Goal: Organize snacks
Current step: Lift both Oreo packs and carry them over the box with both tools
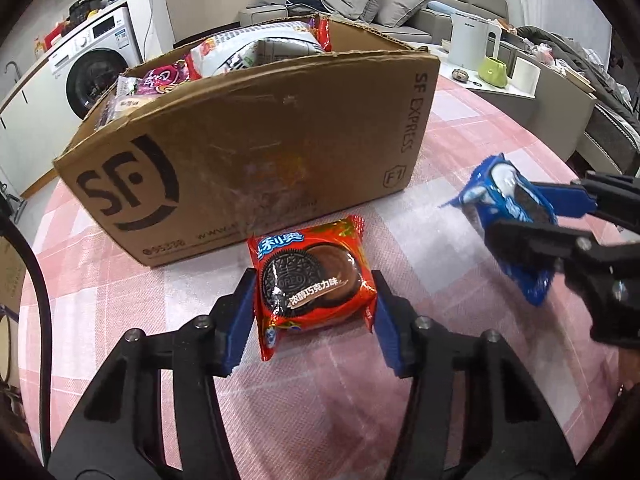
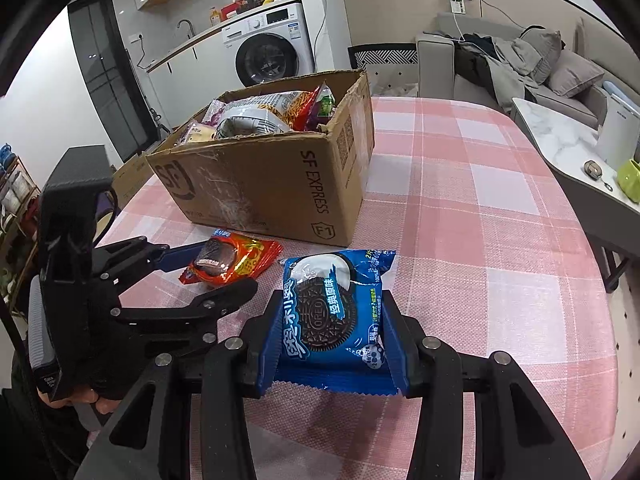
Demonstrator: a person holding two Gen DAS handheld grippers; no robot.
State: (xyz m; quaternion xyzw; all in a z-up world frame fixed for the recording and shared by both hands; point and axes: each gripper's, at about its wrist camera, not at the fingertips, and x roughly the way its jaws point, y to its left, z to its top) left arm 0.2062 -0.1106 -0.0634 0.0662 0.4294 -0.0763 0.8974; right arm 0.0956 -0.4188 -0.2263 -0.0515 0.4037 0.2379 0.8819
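While the left hand-held gripper [image 1: 316,312] clamps the glossy red Oreo packet [image 1: 314,286] on the checked bench [image 1: 460,152], the right hand-held gripper [image 2: 330,334] grasps the crinkly blue Oreo packet [image 2: 334,312]; the cardboard box [image 1: 256,152] stands at twelve o'clock.
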